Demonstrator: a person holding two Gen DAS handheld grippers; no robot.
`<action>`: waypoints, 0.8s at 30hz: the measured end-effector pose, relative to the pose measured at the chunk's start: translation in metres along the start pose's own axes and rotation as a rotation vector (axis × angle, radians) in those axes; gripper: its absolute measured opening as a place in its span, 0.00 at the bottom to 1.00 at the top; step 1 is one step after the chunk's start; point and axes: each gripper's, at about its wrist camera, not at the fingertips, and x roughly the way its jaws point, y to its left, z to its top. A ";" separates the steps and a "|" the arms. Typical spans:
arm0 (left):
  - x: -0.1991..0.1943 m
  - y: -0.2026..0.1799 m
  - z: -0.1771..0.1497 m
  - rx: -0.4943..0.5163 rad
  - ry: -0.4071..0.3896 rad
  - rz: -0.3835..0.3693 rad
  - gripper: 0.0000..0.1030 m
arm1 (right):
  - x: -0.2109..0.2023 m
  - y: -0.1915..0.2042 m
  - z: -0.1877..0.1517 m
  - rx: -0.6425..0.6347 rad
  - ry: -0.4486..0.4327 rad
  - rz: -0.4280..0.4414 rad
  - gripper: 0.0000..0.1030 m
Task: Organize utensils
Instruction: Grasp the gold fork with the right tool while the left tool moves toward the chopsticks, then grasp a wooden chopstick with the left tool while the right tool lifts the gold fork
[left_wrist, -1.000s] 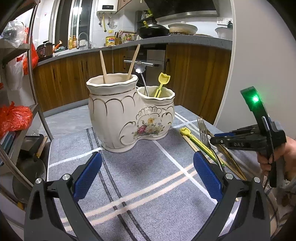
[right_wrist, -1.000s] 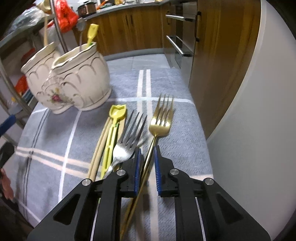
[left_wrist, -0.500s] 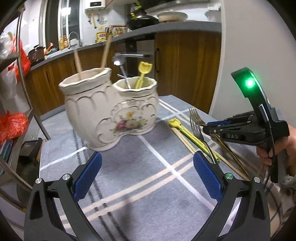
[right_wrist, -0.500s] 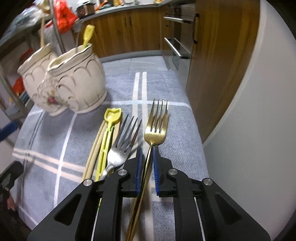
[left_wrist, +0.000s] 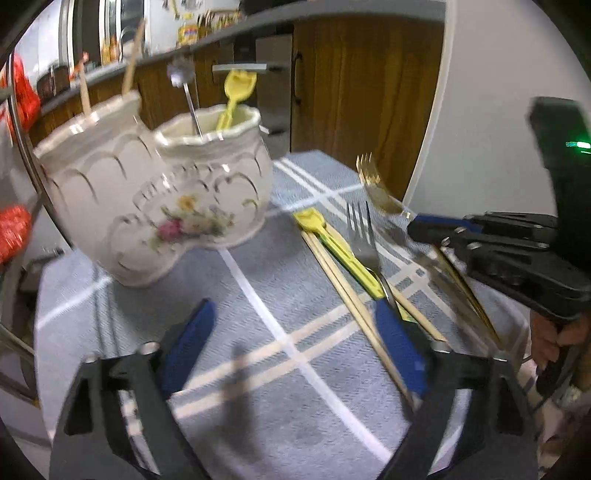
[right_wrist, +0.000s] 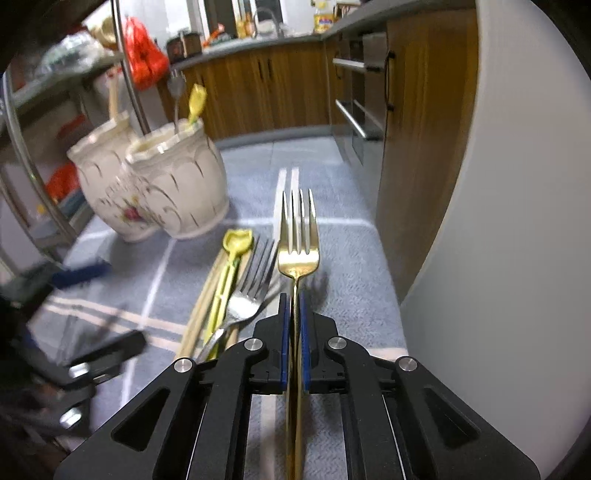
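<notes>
Utensils lie ahead of both my grippers on a grey cloth (right_wrist: 354, 258) with pale stripes. My right gripper (right_wrist: 292, 325) is clenched on the gold fork (right_wrist: 298, 236): its thin handle runs straight back between my two blue pads (right_wrist: 283, 332), which press it from either side, and its head and tines stick out beyond my fingertips, raised off the cloth. Just left of those fingertips a silver fork (right_wrist: 251, 291) lies on the cloth, and beside it, further left, a yellow plastic utensil (right_wrist: 232, 258) and a pair of pale chopsticks (right_wrist: 201, 306), all pointing away from me.

My left gripper (left_wrist: 291, 347) is unclenched with nothing between its pads; the jaws have just been closing in a little. Its right pad (left_wrist: 399, 347) hangs over the near ends of the chopsticks (left_wrist: 343, 291) and the handle of the silver fork (left_wrist: 364, 240); whether it touches them I cannot tell through the blur. Its left pad (left_wrist: 188, 339) is over bare cloth.

Further off, beyond the left gripper's fingertips and to their left, stands a cream two-part ceramic holder (left_wrist: 159, 192) with a flower motif. Its nearer, smaller cup holds a yellow utensil (left_wrist: 236, 92) and a metal one (left_wrist: 184, 88); the taller cup behind holds wooden sticks (left_wrist: 131, 59). Beyond that are wooden kitchen cabinets (right_wrist: 258, 92).
</notes>
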 end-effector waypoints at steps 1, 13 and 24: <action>0.003 -0.001 0.000 -0.012 0.012 -0.004 0.74 | -0.006 0.000 -0.001 0.001 -0.024 0.012 0.06; 0.025 -0.012 0.003 -0.041 0.073 0.050 0.68 | -0.044 -0.006 -0.006 -0.004 -0.165 0.053 0.06; 0.036 -0.018 0.010 -0.029 0.076 0.090 0.49 | -0.054 -0.008 -0.007 0.000 -0.189 0.084 0.06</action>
